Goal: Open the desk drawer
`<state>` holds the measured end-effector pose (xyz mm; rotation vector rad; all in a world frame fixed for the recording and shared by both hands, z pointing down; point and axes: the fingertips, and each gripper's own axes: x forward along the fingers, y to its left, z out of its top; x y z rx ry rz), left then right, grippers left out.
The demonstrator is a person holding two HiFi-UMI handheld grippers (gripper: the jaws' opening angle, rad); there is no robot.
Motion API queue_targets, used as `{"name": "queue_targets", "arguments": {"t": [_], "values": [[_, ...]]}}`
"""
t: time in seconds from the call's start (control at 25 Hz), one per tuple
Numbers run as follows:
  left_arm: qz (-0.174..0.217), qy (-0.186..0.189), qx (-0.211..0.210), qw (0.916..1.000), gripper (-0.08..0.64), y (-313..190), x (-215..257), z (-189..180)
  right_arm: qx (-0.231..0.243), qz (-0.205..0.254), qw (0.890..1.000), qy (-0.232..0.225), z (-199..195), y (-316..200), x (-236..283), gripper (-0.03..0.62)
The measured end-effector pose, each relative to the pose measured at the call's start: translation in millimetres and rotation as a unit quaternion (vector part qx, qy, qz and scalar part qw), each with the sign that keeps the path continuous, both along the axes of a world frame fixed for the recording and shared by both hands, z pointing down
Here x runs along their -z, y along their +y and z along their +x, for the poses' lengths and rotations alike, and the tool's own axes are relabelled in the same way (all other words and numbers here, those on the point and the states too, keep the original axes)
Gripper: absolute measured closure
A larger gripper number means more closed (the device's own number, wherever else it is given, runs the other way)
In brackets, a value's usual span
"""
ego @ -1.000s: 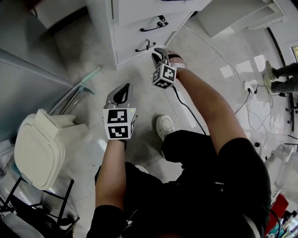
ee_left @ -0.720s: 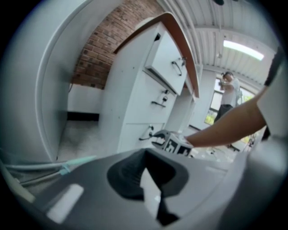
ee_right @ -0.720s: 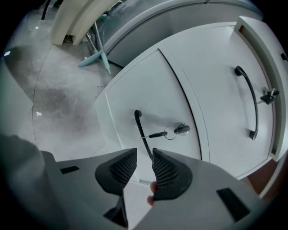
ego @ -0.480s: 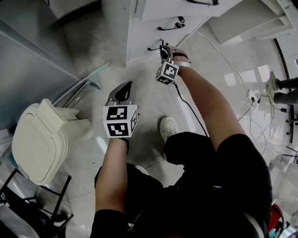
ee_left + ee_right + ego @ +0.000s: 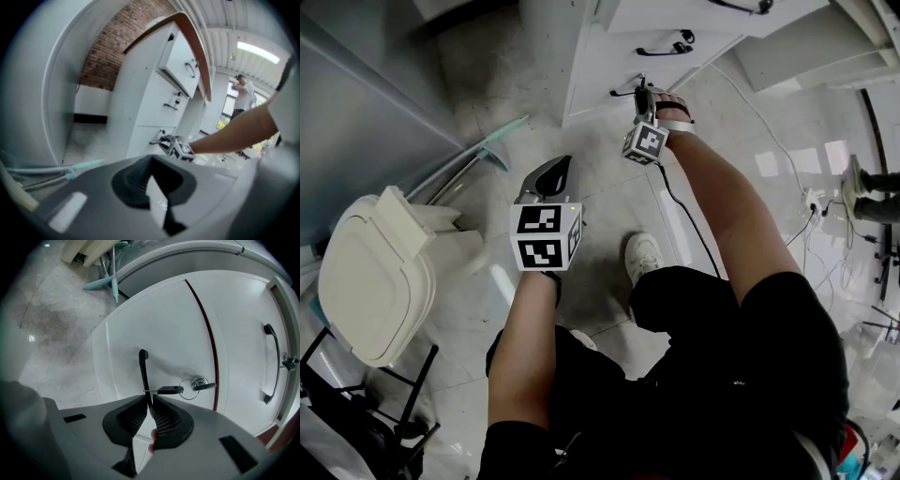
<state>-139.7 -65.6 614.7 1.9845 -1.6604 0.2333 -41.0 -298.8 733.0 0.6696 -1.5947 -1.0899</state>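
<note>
A white drawer cabinet point(image 5: 600, 66) stands on the floor at the top of the head view, with black handles on its fronts. My right gripper point(image 5: 639, 92) is at the lowest drawer's handle point(image 5: 625, 91). In the right gripper view that gripper point(image 5: 151, 401) is shut on the thin black handle bar point(image 5: 143, 369), which runs between its pads. A key ring point(image 5: 190, 386) hangs from the lock beside it. My left gripper point(image 5: 557, 169) hangs lower left, away from the cabinet, shut on nothing point(image 5: 150, 161).
A cream lidded bin point(image 5: 370, 281) stands at the left on a black frame. A teal-tipped pole point(image 5: 492, 150) lies against a grey panel point(image 5: 366, 112). A white cable point(image 5: 759, 122) and power strip point(image 5: 813, 199) are on the floor at right. My shoe point(image 5: 639, 258) is below the cabinet.
My right gripper moved up from just below the lowest drawer's handle onto it. The left gripper has hardly moved.
</note>
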Motion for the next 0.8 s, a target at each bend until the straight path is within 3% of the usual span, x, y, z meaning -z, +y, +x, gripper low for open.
{"name": "queue_targets", "arguments": {"t": [0.56, 0.8], "values": [[0.003, 0.019, 0.004, 0.9998, 0.561, -1, 2, -3, 0.021, 0.009, 1.000, 0.008, 20, 38, 3, 0.569], [0.008, -0.003, -0.017, 0.9998, 0.561, -6, 3, 12, 0.024, -0.002, 1.000, 0.000, 41, 70, 10, 0.568]]}}
